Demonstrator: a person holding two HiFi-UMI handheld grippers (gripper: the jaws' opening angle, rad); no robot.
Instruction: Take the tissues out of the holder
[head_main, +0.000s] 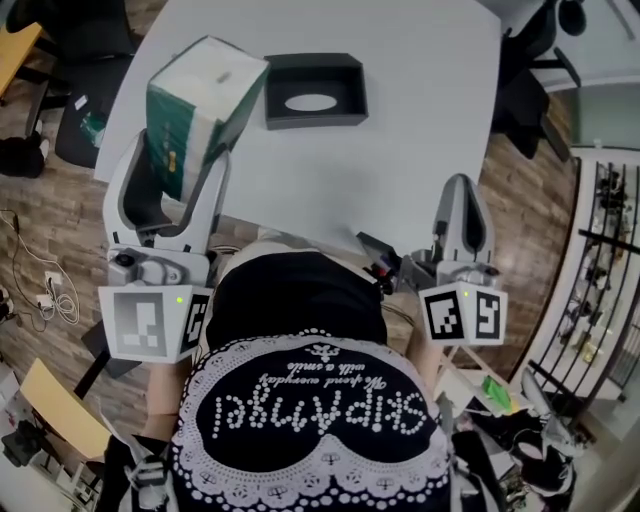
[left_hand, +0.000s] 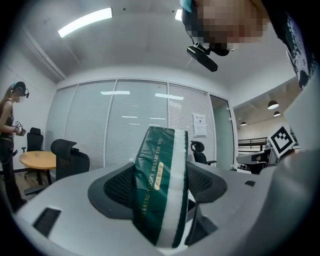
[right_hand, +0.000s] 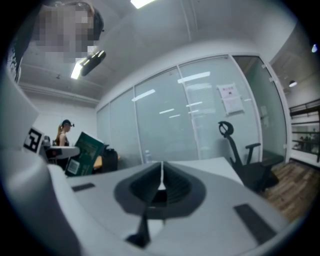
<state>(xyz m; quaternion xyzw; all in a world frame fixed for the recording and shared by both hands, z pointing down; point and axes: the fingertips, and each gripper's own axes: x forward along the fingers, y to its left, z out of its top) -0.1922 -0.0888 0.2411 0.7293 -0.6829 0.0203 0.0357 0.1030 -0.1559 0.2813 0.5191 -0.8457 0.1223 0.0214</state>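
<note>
A green-and-white tissue pack (head_main: 200, 110) is held up above the table's near left corner, clamped between the jaws of my left gripper (head_main: 172, 180). In the left gripper view the tissue pack (left_hand: 161, 190) stands upright between the dark pads, with my left gripper (left_hand: 159, 192) shut on it. The dark rectangular tissue holder (head_main: 313, 90) lies on the white table (head_main: 400, 150) with its oval slot facing up, apart from the pack. My right gripper (head_main: 458, 215) hovers near the table's front right edge; in its own view my right gripper (right_hand: 161, 186) has its jaws together with nothing between them.
Office chairs (head_main: 530, 70) stand at the table's right, and a dark chair (head_main: 85, 110) at its left. A metal rack (head_main: 600, 260) stands far right. Cables (head_main: 40, 290) lie on the wooden floor. Another person (left_hand: 10, 130) stands far off beside a round table (left_hand: 37, 160).
</note>
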